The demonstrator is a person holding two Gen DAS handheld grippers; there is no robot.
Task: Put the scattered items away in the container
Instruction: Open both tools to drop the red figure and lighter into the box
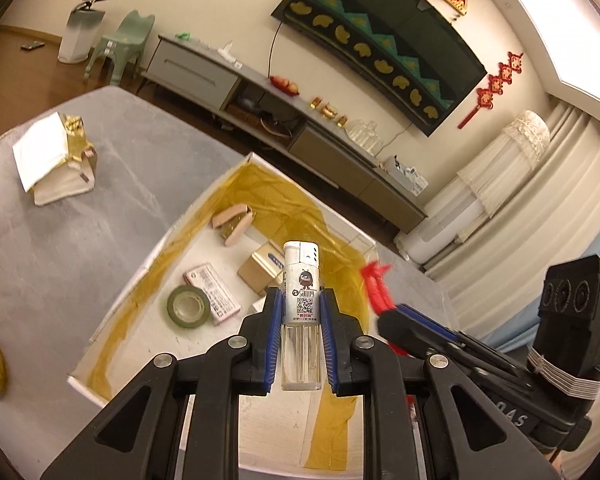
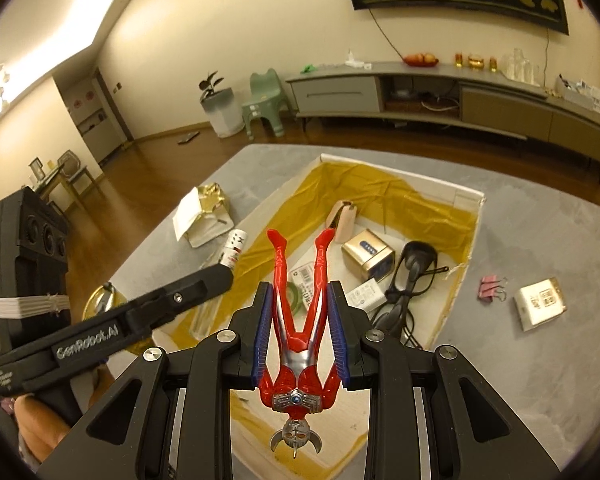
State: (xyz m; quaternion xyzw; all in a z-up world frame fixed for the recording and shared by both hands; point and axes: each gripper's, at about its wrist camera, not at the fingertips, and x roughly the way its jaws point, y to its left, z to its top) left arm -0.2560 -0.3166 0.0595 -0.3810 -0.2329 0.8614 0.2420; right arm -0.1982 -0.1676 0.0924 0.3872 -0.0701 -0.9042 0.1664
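Note:
My left gripper (image 1: 301,300) is shut on a white lighter (image 1: 300,280) with a clear base, held upright above the white box (image 1: 160,248) lined with yellow tape. My right gripper (image 2: 300,292) is shut on a red and silver toy figure (image 2: 298,340), head toward the camera and legs pointing out over the same box (image 2: 466,196). Each gripper shows in the other's view: the right gripper (image 1: 388,318) with the figure's red feet (image 1: 374,282), and the left gripper (image 2: 222,276) with the lighter (image 2: 233,248). A pink binder clip (image 2: 490,286) and a small white packet (image 2: 540,302) lie on the grey mat right of the box.
Inside the box lie a green tape roll (image 1: 188,306), a gold tin (image 2: 368,258), black glasses (image 2: 414,264) and a beige case (image 2: 344,220). A torn paper bag (image 2: 204,216) and a gold disc (image 2: 98,300) lie left of it. A TV cabinet (image 2: 420,92) lines the far wall.

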